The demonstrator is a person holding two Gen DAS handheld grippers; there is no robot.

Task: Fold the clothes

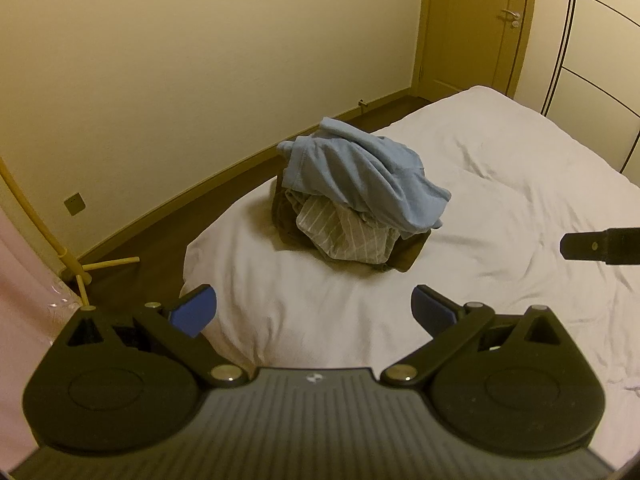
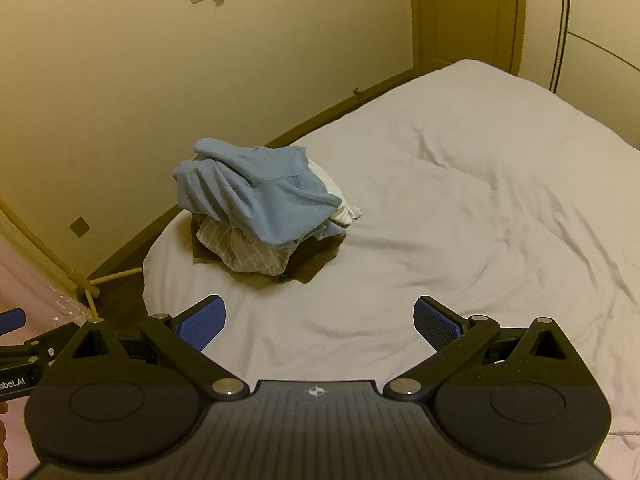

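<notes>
Close to the lens, left gripper [image 1: 314, 310] spread wide, blue pads [image 1: 194, 314] well apart, nothing between them; hovering over the near end of the white bed [image 1: 500, 200], not touching the cover; right gripper [image 2: 318, 322] likewise gaping, blue fingers [image 2: 436, 326] splayed and empty, held above the rumpled duvet; just beside it at the left edge, a sliver of the other tool. Further out, near the bed's left edge, pile of clothes [image 1: 356, 196] heaped in a loose mound; light blue garment [image 2: 256, 196] draped over the top, creased and bunched; grey striped piece [image 2: 248, 252] poking out beneath on the near side; dark brown fabric [image 2: 316, 260] at the bottom, flat against the cover; a scrap of white cloth [image 2: 344, 212] peeking from the right side of the heap, seen only from the right wrist. Well apart from both grippers, all of it, still unfolded. Beyond, cream wall [image 1: 160, 80] with sockets, door [image 1: 476, 28] at the far corner, wooden stand [image 1: 80, 276] on the floor at left.
</notes>
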